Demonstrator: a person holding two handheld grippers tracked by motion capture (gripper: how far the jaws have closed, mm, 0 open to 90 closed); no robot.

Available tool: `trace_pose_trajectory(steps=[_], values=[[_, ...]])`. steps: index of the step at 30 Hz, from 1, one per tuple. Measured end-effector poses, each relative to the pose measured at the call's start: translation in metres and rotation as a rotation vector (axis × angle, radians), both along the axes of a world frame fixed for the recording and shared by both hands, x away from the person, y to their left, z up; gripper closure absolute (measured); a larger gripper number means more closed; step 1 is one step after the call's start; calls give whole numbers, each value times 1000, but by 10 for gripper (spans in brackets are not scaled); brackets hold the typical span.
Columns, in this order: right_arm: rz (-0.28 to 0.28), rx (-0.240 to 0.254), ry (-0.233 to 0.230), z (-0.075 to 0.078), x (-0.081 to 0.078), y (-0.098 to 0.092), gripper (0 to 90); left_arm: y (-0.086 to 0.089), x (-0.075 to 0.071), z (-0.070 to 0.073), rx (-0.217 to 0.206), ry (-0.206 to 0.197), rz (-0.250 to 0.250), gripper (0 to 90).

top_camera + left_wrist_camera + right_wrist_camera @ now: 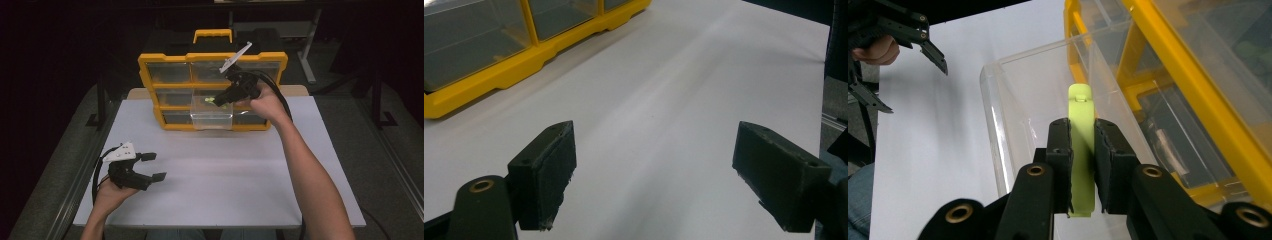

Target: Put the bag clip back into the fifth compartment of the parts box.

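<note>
Yellow organizer (150,75) stands at the table's (210,200) far edge, one clear drawer (212,116) pulled out for access. Right gripper (1082,145) hangs over the drawer, pinching a lime clip (1081,125) to stow or lift. Left gripper (150,167) idles near the front edge, jaws spread, empty.

Left gripper (654,175): two black block-shaped jaws rise from the bottom edge and stand wide apart, nothing between them, rough grey pads facing inward. Under them is the bare white tabletop (674,100). Top left: a yellow plastic organiser case (489,75) with clear drawer fronts sits on the tabletop, well apart from the jaws. At right, the tabletop edge meets dark floor.
</note>
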State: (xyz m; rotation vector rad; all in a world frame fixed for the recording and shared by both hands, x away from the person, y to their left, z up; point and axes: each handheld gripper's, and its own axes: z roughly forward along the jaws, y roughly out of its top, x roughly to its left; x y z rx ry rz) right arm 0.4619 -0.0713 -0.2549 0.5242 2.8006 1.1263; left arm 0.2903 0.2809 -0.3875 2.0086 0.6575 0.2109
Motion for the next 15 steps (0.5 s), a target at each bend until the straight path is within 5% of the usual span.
trace_pose_trajectory(steps=[15], values=[[-3,-17,46,-12,4,6,760,2,0,0,0,6,-5,180]])
